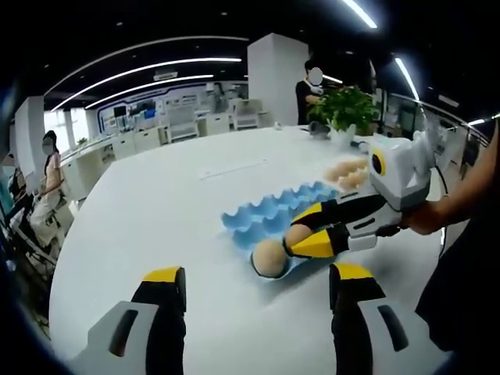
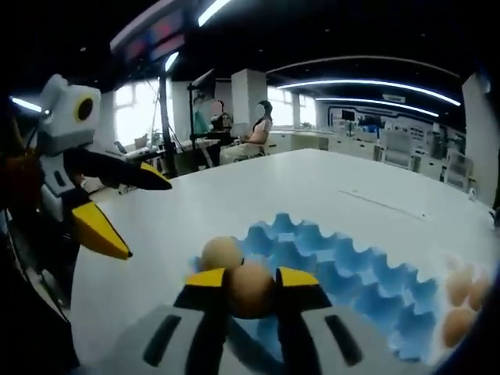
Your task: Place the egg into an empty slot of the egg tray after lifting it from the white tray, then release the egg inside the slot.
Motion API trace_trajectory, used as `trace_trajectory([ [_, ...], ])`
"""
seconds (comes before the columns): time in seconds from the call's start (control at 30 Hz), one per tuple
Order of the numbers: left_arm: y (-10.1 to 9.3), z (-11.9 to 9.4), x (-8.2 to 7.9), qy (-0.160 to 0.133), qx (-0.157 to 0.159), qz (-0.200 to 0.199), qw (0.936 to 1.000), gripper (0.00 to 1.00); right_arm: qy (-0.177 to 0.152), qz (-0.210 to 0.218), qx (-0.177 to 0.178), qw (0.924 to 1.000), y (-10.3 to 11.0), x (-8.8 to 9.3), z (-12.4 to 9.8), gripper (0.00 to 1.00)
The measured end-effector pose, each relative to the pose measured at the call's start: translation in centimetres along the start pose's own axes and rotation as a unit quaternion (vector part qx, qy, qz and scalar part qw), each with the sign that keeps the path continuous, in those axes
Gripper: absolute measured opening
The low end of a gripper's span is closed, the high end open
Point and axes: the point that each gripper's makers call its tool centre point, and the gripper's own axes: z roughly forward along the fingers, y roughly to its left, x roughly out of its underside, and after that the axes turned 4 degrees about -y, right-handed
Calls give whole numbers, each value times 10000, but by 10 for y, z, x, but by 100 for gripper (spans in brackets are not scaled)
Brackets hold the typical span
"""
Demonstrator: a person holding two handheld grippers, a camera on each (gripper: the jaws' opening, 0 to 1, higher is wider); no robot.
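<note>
A blue egg tray (image 1: 269,209) (image 2: 355,273) lies on the white table. One egg (image 1: 268,258) (image 2: 221,253) sits in a slot at the tray's end. My right gripper (image 2: 251,280) (image 1: 295,234) is shut on a second brown egg (image 2: 251,291) (image 1: 298,233), held just over the tray beside the seated egg. My left gripper (image 1: 258,275) (image 2: 148,220) hovers open with nothing between its fingers, short of the tray's end. More eggs (image 1: 348,172) (image 2: 461,301) lie in a pile beyond the tray's other end; the white tray under them is hard to make out.
The white table (image 1: 156,203) stretches wide to the left of the tray. A potted plant (image 1: 344,108) stands at its far end. A hand and sleeve (image 1: 457,211) hold the right gripper. People stand and sit by desks in the background.
</note>
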Motion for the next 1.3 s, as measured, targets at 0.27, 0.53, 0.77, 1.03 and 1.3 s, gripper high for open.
trace_trajectory([
  [0.27, 0, 0, -1, -14, 9, 6, 10000, 76, 61, -27, 76, 9999, -5, 1, -6, 26],
  [0.53, -1, 1, -3, -39, 18, 22, 10000, 76, -41, -99, 61, 9999, -4, -7, -12, 27],
  [0.77, -1, 1, -4, -63, 40, 41, 10000, 76, -67, -153, 99, 9998, -6, -7, -16, 32],
  [1.03, -2, 2, -5, -87, 48, 21, 9999, 81, -26, -172, 177, 9997, -10, -5, -25, 35],
  [1.3, -4, 4, -7, -122, 85, -43, 9999, 89, -27, -173, 314, 9994, -18, -3, -39, 35],
])
